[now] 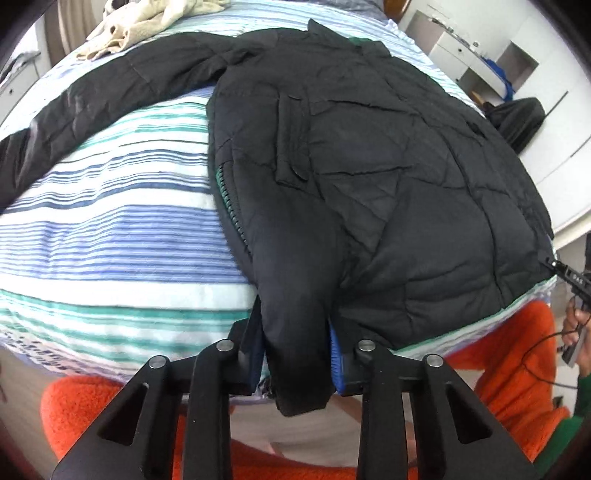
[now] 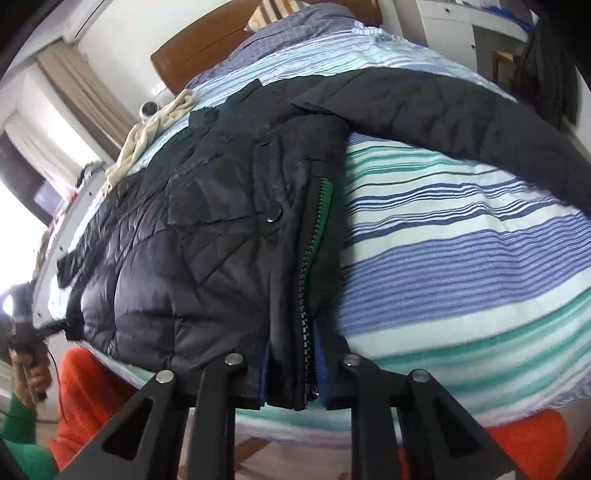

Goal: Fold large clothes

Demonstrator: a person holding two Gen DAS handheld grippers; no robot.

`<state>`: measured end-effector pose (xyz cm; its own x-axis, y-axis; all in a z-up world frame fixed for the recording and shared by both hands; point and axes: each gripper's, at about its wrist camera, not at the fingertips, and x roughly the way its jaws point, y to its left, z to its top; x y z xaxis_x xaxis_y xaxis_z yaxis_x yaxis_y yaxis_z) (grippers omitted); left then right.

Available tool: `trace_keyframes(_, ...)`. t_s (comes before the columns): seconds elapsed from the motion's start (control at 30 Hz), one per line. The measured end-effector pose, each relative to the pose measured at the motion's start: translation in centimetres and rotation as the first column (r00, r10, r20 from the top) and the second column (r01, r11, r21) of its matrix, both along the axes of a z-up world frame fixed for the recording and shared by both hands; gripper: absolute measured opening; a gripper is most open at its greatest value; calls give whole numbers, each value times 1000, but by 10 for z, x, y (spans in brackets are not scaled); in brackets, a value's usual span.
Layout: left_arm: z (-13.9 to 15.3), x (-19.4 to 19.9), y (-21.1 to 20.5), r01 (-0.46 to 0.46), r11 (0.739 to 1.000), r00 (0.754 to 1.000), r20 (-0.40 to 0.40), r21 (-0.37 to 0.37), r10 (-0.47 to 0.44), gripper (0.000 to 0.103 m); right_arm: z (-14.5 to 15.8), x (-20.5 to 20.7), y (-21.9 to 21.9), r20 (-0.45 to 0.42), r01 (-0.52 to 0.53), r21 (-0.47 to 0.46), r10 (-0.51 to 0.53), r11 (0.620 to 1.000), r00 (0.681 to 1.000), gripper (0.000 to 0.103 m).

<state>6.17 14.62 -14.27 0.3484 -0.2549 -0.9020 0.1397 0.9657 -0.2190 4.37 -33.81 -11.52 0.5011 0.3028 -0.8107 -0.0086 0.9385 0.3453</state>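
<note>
Left wrist view shows your left gripper (image 1: 297, 354) clamped on the black jacket (image 1: 369, 166) hem on the striped bed (image 1: 110, 229); right gripper (image 2: 291, 373) pinches its zipper edge. Lift both corners evenly.

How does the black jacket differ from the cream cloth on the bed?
The black jacket is dark and quilted; the cream cloth is pale and looks soft. The jacket lies spread out, one sleeve stretched sideways; the cloth is crumpled in a heap. The jacket's near edge is pinched in the left claw; the cloth lies at the far side, untouched. Both rest on the striped bedcover.
</note>
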Motion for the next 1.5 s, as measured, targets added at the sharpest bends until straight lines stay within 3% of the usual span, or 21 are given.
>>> trace_keyframes(0.13,-8,-3,8,-5,1000,1000,-8,-11,5,28,1,-14,4,5,10,-8,-9,1000,1000,19)
trace_keyframes(0.2,-8,-2,2,-1,1000,1000,4,17,0,32,-4,-12,6,14,26,-19,-25,999,1000,20)
trace_keyframes(0.27,-2,-3,-5,11,998,999,32,69,-13,41,-7,-9,4,8,56,-27,-56,998,998,30)
trace_keyframes(0.3,2,-7,-8,14,995,998,53,98,-19,46,-6,-8,2,8,65,-32,-65,997,998,34)
trace_keyframes(0.37,18,-15,-10,8,989,994,105,149,-24,68,-1,-10,-3,17,76,-35,-76,997,997,49)
trace_keyframes(0.47,48,-25,-5,-36,989,979,203,145,6,91,22,-19,-19,88,138,-31,-135,990,987,57)
trace_keyframes(0.57,83,-31,1,-104,990,943,326,97,67,100,50,-27,-32,174,211,-21,-204,977,963,72)
trace_keyframes(0.63,107,-32,4,-159,986,889,442,53,119,101,63,-31,-36,220,241,-12,-233,970,947,78)
trace_keyframes(0.7,120,-33,3,-196,980,845,511,20,159,102,72,-31,-35,252,260,-31,-244,965,936,78)
trace_keyframes(0.77,126,-22,-8,-196,980,828,531,-31,182,102,68,-25,-28,226,247,-92,-221,965,949,78)
trace_keyframes(0.87,116,-11,-24,-215,973,831,509,-79,225,102,58,-23,-18,223,228,-137,-195,964,955,78)
trace_keyframes(1.0,98,-6,-37,-224,972,880,413,-71,233,102,64,-37,-25,285,242,-65,-214,968,934,78)
trace_keyframes(1.13,95,-8,-48,-218,974,895,388,-54,222,102,71,-37,-44,301,241,-20,-224,970,927,78)
trace_keyframes(1.23,97,-4,-44,-225,971,898,369,-83,239,102,65,-28,-74,270,267,15,-261,964,927,78)
trace_keyframes(1.33,97,-7,-33,-247,958,895,345,-146,284,102,52,-22,-115,247,378,49,-378,925,892,78)
trace_keyframes(1.4,96,-8,-26,-268,949,890,334,-164,309,102,37,-21,-157,207,494,147,-515,857,832,78)
trace_keyframes(1.5,93,-13,-20,-298,945,884,335,-135,326,102,0,-14,-222,75,650,314,-700,692,710,77)
